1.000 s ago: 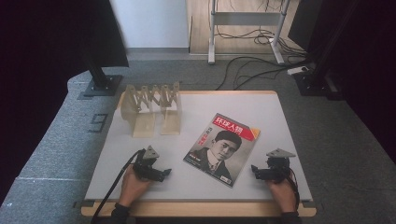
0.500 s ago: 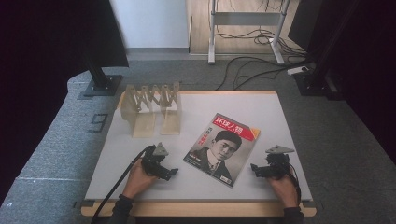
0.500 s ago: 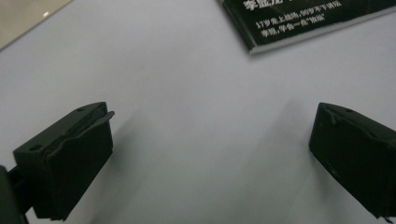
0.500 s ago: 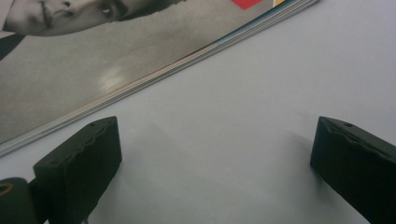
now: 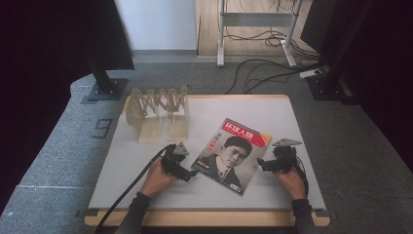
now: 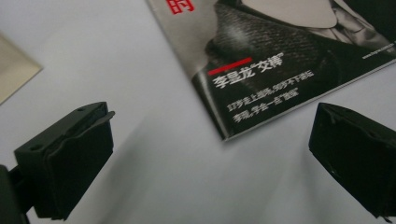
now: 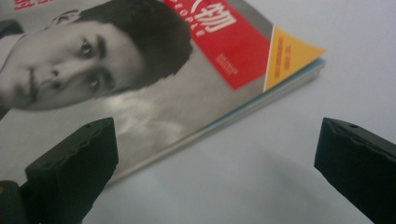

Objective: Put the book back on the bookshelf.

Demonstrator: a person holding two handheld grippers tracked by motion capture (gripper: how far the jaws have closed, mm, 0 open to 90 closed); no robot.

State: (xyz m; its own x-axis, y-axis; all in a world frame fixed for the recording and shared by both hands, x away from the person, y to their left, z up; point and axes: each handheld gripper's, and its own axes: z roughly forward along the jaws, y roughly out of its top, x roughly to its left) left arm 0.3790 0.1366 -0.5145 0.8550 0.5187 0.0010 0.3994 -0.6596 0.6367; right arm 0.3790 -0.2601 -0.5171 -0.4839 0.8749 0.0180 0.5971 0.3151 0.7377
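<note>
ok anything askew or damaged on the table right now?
Only the magazine: it lies flat and closed but turned at an angle to the table edges. No tears or creases visible. The wooden rack stands upright at the back left. Left gripper and right gripper flank the magazine, jaws open, holding nothing.

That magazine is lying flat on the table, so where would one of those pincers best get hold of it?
Probably at an edge, since the magazine lies flat with no raised part. The right gripper, jaws open, faces its long right edge, where the page stack shows in the right gripper view; sliding one jaw under there looks easiest. The left gripper faces the near-left corner.
</note>
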